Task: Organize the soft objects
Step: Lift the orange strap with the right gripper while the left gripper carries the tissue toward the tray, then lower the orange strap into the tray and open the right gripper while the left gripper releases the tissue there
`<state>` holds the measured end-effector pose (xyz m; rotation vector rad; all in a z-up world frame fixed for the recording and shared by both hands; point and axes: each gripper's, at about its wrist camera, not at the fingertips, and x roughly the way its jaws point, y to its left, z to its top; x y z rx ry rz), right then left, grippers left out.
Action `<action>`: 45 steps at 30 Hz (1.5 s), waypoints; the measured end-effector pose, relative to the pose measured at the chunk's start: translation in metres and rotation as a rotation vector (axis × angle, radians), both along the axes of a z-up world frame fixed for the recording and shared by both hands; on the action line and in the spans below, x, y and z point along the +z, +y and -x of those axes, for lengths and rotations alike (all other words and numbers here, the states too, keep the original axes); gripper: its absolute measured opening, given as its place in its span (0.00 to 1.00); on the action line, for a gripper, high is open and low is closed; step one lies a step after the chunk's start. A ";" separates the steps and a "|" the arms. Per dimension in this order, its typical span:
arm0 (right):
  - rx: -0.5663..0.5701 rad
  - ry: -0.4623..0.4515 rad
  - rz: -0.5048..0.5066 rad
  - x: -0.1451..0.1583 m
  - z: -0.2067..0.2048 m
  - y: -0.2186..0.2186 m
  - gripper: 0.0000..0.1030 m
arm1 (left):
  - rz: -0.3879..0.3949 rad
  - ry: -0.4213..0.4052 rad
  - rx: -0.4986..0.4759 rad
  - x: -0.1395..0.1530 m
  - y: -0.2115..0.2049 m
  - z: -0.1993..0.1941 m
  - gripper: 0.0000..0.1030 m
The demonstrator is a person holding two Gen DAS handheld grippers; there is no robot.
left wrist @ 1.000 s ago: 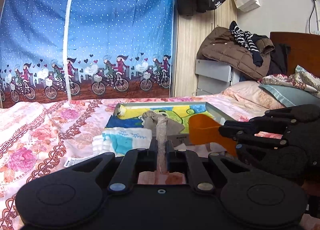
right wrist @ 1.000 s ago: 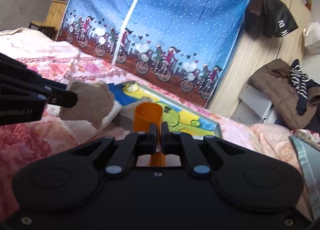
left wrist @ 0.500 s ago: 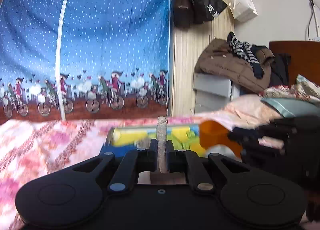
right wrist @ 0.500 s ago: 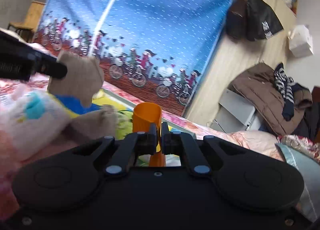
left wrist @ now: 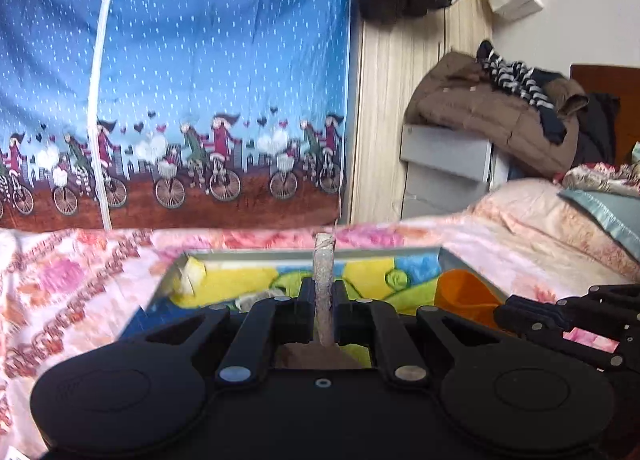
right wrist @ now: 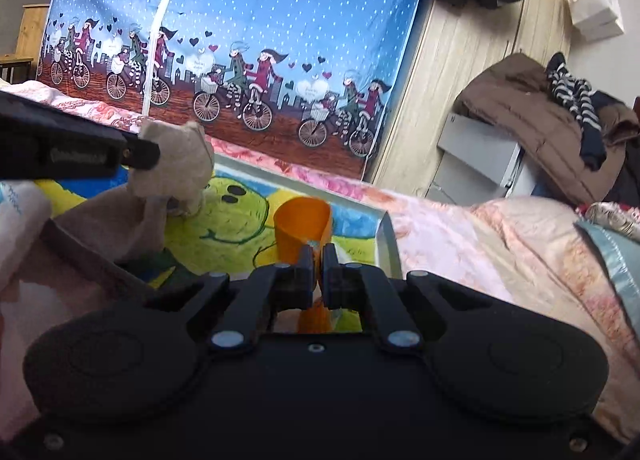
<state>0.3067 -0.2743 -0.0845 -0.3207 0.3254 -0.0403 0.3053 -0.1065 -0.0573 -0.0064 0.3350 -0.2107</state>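
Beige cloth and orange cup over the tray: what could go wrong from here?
1. The left gripper pinches only a thin edge of the beige cloth; it may slip out before placement.
2. The right gripper grips the orange cup by its wall; it could tip on release.
3. Both grippers crowd the tray and could collide.

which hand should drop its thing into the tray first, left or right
Left, probably. The left tongs hold the beige cloth right over the tray, above another beige piece already inside. The right tongs pinch the orange cup nearer the tray's edge.
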 end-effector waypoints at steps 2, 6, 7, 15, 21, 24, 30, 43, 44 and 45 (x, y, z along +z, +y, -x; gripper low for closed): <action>0.003 0.019 -0.005 -0.004 -0.004 -0.001 0.00 | -0.005 0.024 -0.004 -0.006 -0.001 -0.004 0.08; 0.005 0.040 0.000 -0.007 -0.009 0.002 0.03 | 0.009 0.076 -0.012 -0.011 0.001 -0.009 0.09; 0.005 0.043 0.005 -0.008 -0.010 0.003 0.05 | 0.019 0.089 -0.011 -0.011 0.002 -0.009 0.09; 0.007 0.058 -0.032 0.006 -0.001 0.007 0.21 | 0.086 0.154 0.033 -0.011 0.026 -0.008 0.31; 0.020 0.038 -0.105 0.018 0.010 0.006 0.43 | 0.103 0.137 0.057 -0.001 0.043 0.007 0.47; 0.027 0.027 -0.143 0.027 0.020 0.007 0.72 | 0.115 0.113 0.070 0.008 0.053 0.022 0.60; 0.049 -0.019 -0.204 0.050 0.052 0.010 0.99 | 0.134 0.051 0.089 0.030 0.074 0.062 0.79; 0.032 -0.104 -0.340 0.084 0.142 0.014 1.00 | 0.137 -0.072 0.106 0.069 0.093 0.161 0.99; 0.028 -0.116 -0.351 0.086 0.151 0.014 1.00 | 0.142 -0.074 0.105 0.070 0.094 0.168 0.99; 0.023 -0.128 -0.364 0.087 0.161 0.014 1.00 | 0.144 -0.074 0.104 0.071 0.095 0.175 0.99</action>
